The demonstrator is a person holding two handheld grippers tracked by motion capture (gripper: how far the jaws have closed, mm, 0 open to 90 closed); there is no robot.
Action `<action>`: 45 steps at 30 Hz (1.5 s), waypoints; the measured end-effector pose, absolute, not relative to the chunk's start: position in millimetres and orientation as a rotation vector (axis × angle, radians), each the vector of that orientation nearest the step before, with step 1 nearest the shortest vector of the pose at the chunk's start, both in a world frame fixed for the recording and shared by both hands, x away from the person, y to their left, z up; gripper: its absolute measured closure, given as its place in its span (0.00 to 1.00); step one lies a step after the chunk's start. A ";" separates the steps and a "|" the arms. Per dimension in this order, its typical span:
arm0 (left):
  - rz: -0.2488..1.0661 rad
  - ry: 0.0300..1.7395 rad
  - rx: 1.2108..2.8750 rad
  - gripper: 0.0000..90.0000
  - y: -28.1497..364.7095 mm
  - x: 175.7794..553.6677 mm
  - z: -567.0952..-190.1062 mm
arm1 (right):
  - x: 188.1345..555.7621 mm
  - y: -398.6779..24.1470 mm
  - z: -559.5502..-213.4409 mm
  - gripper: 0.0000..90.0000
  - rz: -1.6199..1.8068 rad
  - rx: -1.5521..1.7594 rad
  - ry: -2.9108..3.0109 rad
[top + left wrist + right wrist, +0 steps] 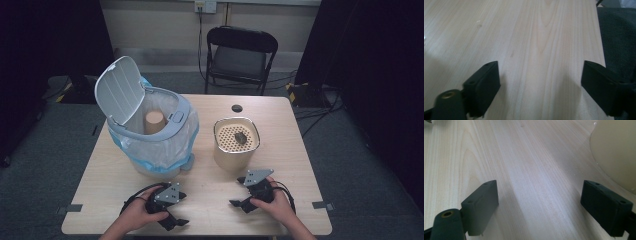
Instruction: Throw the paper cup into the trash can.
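High view: both grippers rest low on the near part of the table (210,200), each held in a hand. The left gripper (176,216) lies nearer the table's front edge, with the white bin (150,130) ahead of it, lid (117,90) tipped up and a tan cylinder (155,121) standing inside its plastic liner. The right gripper (239,204) sits just short of the beige canister (236,145), whose perforated top carries a small dark object (240,137). That canister is the nearest thing to either tool. The bin looks top-heavy with the lid raised; I judge a careless sweep of the left tool towards it could rock it or snag the loose liner.

Left gripper view: the left gripper (540,87) has its jaws spread wide with bare wood between them, gripping nothing. The table's edge runs close beside the right-hand jaw, so a sideways slide risks the tool slipping off the table.

Right gripper view: the right gripper (539,207) is likewise released, its jaws apart over bare wood. The canister wall (616,155) curves ahead and to the right of the right-hand jaw, apart from it. Driving forward at this height would likely shove the canister along rather than straddle it, and the dark object could roll off the top.
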State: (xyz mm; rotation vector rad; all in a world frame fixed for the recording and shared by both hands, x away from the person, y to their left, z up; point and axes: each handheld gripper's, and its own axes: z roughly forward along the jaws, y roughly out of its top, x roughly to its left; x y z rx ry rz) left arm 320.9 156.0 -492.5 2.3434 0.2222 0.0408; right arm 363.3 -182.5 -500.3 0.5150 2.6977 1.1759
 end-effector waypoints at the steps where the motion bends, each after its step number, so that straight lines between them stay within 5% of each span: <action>1: 0.028 0.249 2.322 0.18 156.1 317.5 -492.1 | 363.3 -182.5 -500.3 0.15 1.176 0.515 2.698; 23: -0.092 0.558 2.281 0.18 219.0 301.9 -460.7 | 363.3 -182.5 -500.3 0.15 1.175 0.515 2.698; 45: 0.011 0.726 2.268 0.20 277.0 304.7 -406.7 | 363.1 -182.6 -500.3 0.15 1.174 0.515 2.698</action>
